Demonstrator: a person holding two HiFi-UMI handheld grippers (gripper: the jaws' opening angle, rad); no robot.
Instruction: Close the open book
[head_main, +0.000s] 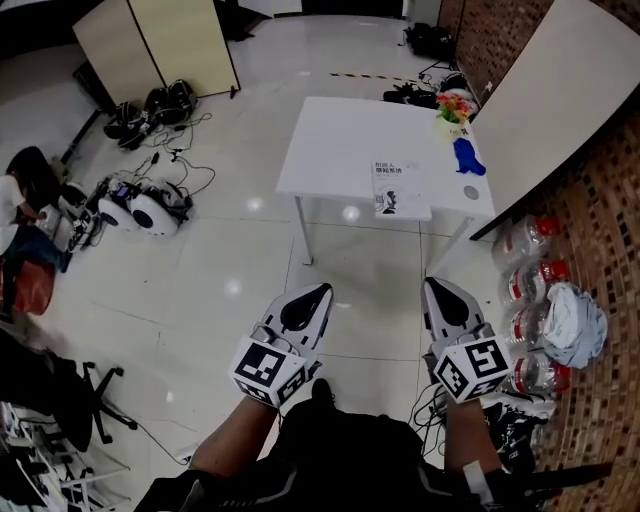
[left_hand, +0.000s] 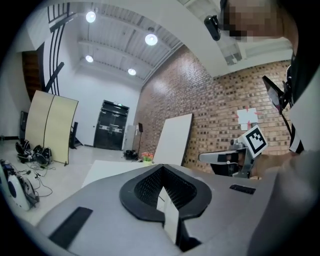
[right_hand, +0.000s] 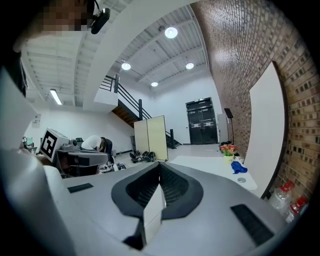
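One book (head_main: 401, 188) lies flat at the near edge of the white table (head_main: 340, 140), toward its right, far ahead of both grippers. Its upper face is white with print, and from here I cannot tell whether it lies open or already shut. The left gripper (head_main: 312, 297) and right gripper (head_main: 437, 291) hang side by side over the floor (head_main: 250, 270), well apart from the table. Each has its jaws pressed together with nothing between them (both gripper views show the pads meeting on no object).

I judge the step in hand to be the approach. To do it well, come up square to the table's near edge so the book sits between the two grippers, and part one pair of jaws before reaching. If the book proves open, steady one half with one gripper. Then slip the other's tip under the free cover's outer edge and swing it over the spine. Press downward, not outward, because a thin book this near the edge could slide off.

The book's face bears a few lines of dark characters and a small dark figure below them, too small to read. The cube (head_main: 268, 368) on each gripper shows a black-and-white square pattern, not words. Further right on the table are a blue thing (head_main: 468, 158) and flowers (head_main: 453, 104). The bottles (head_main: 533, 238) by the brick wall (head_main: 600, 220) carry red labels I cannot read.
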